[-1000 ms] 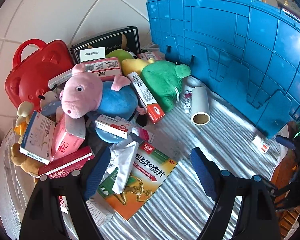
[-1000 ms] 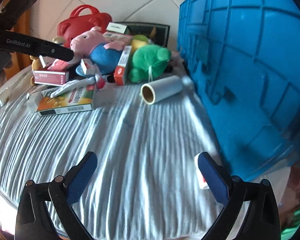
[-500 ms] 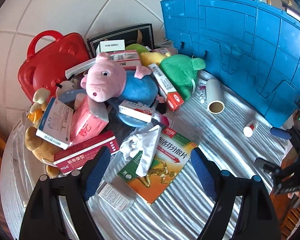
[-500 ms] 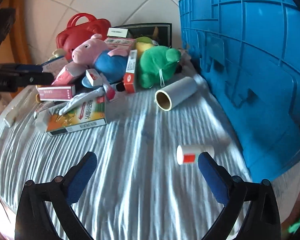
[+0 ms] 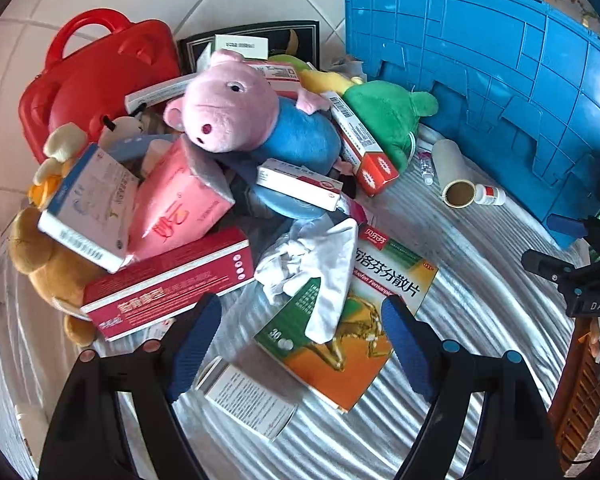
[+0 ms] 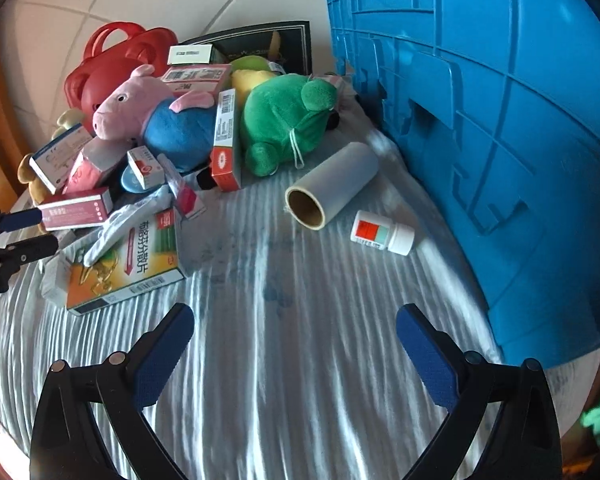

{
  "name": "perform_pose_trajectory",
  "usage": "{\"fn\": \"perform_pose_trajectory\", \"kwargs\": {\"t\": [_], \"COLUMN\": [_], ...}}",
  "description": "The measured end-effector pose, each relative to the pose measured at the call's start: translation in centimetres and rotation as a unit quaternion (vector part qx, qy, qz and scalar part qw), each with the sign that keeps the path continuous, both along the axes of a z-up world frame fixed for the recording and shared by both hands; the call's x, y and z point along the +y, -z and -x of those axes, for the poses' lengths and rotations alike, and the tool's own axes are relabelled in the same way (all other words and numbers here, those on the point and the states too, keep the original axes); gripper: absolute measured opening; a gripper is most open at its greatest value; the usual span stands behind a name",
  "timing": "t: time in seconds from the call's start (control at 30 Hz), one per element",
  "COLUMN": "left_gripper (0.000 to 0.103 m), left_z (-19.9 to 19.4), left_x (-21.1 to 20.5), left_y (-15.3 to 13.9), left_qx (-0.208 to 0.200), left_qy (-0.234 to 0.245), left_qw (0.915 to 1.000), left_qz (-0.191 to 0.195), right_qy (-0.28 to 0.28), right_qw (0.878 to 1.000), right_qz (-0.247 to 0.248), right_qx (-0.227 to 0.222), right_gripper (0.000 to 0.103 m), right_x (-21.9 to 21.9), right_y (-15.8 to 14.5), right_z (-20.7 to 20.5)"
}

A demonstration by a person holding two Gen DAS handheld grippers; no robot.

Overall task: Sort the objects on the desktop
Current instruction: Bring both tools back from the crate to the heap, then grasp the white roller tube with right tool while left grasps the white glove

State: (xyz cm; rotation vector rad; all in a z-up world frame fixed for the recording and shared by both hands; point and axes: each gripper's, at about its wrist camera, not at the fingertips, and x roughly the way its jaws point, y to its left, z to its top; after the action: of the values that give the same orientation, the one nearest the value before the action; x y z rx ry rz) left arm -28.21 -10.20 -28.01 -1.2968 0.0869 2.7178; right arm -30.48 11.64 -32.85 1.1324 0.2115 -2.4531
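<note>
Both grippers hover with jaws spread wide and empty — the left gripper (image 5: 300,332) over the orange-green medicine box (image 5: 352,312), the right gripper (image 6: 296,340) above bare striped tabletop (image 6: 284,380), the small white pill bottle (image 6: 382,233) lying beside the blue crate (image 6: 500,120).

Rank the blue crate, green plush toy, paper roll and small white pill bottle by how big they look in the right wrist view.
1. Blue crate
2. Green plush toy
3. Paper roll
4. Small white pill bottle

The crate sits nearest the camera, which exaggerates it.
</note>
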Motion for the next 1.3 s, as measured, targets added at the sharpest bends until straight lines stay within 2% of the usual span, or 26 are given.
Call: {"fn": "perform_pose_trajectory", "kwargs": {"t": [0.1, 0.2, 0.27, 0.3, 0.37, 0.43, 0.47, 0.57, 0.63, 0.8, 0.87, 0.9, 0.93, 1.0, 1.03, 1.13, 1.2, 1.3], "left_gripper": [0.081, 0.069, 0.046, 0.042, 0.038, 0.032, 0.029, 0.027, 0.027, 0.027, 0.027, 0.027, 0.027, 0.027, 0.025, 0.015, 0.014, 0.014], "left_z": [2.2, 3.9, 5.0, 5.3, 5.6, 5.8, 6.0, 6.4, 6.6, 6.7, 6.7, 6.7, 6.7, 6.8, 6.8, 6.6, 5.8, 4.4], "left_x": [1.5, 2.6, 2.7, 2.7, 2.4, 2.1, 2.0, 1.7, 1.7, 1.7, 1.7, 1.5, 1.4, 0.9, 0.7, 0.4, 0.3, 0.0], "left_y": [1.1, 2.2, 3.2, 3.8, 4.0, 4.0, 4.0, 4.1, 4.0, 4.1, 4.0, 4.1, 4.1, 4.2, 4.2, 4.1, 3.8, 2.9], "left_qx": [-0.009, -0.013, -0.032, -0.043, -0.038, -0.037, -0.037, -0.035, -0.034, -0.033, -0.033, -0.034, -0.034, -0.032, -0.032, -0.033, -0.028, -0.016], "left_qy": [0.021, 0.038, 0.047, 0.048, 0.051, 0.053, 0.054, 0.057, 0.054, 0.052, 0.056, 0.058, 0.058, 0.059, 0.059, 0.058, 0.060, 0.054], "left_qw": [0.9997, 0.9991, 0.9983, 0.9979, 0.9980, 0.9979, 0.9979, 0.9977, 0.9979, 0.9981, 0.9979, 0.9977, 0.9977, 0.9975, 0.9973, 0.9973, 0.9976, 0.9980], "left_qz": [0.007, 0.015, 0.012, 0.013, 0.001, -0.002, -0.003, -0.010, -0.010, -0.006, -0.004, -0.007, -0.011, -0.024, -0.030, -0.031, -0.022, -0.028], "right_qy": [0.017, 0.047, 0.058, 0.058, 0.059, 0.057, 0.050, 0.030, 0.042, 0.108, 0.125, 0.136, 0.145, 0.155, 0.156, 0.130, 0.107, 0.077], "right_qw": [0.999, 0.998, 0.997, 0.997, 0.997, 0.997, 0.998, 0.998, 0.998, 0.992, 0.989, 0.987, 0.985, 0.982, 0.982, 0.986, 0.989, 0.994], "right_qz": [-0.026, -0.032, -0.044, -0.050, -0.058, -0.041, -0.040, -0.053, -0.051, -0.049, -0.046, -0.056, -0.060, -0.041, -0.041, -0.038, -0.032, -0.025], "right_qx": [0.012, 0.009, 0.008, 0.007, 0.003, -0.016, -0.024, -0.007, -0.001, -0.048, -0.064, -0.067, -0.076, -0.103, -0.099, -0.099, -0.099, -0.079], "right_gripper": [0.102, 0.102, 0.102, 0.099, 0.097, 0.084, 0.082, 0.082, 0.085, 0.086, 0.083, 0.076, 0.064, 0.057, 0.053, 0.049, 0.049, 0.048], "right_x": [-1.1, -1.4, -1.7, -2.0, -2.1, -2.0, -2.3, -3.7, -4.2, -5.3, -5.6, -5.8, -5.8, -5.5, -5.5, -6.0, -6.4, -6.9], "right_y": [0.0, 0.2, 0.5, 0.6, 0.8, 1.1, 1.2, 0.9, 0.6, 1.7, 2.4, 2.8, 3.3, 4.2, 4.3, 4.4, 4.4, 3.9], "right_z": [1.7, 3.9, 5.3, 6.0, 7.2, 8.0, 8.1, 7.8, 8.4, 13.1, 14.6, 15.2, 15.9, 16.9, 17.1, 17.2, 16.7, 15.0]}}
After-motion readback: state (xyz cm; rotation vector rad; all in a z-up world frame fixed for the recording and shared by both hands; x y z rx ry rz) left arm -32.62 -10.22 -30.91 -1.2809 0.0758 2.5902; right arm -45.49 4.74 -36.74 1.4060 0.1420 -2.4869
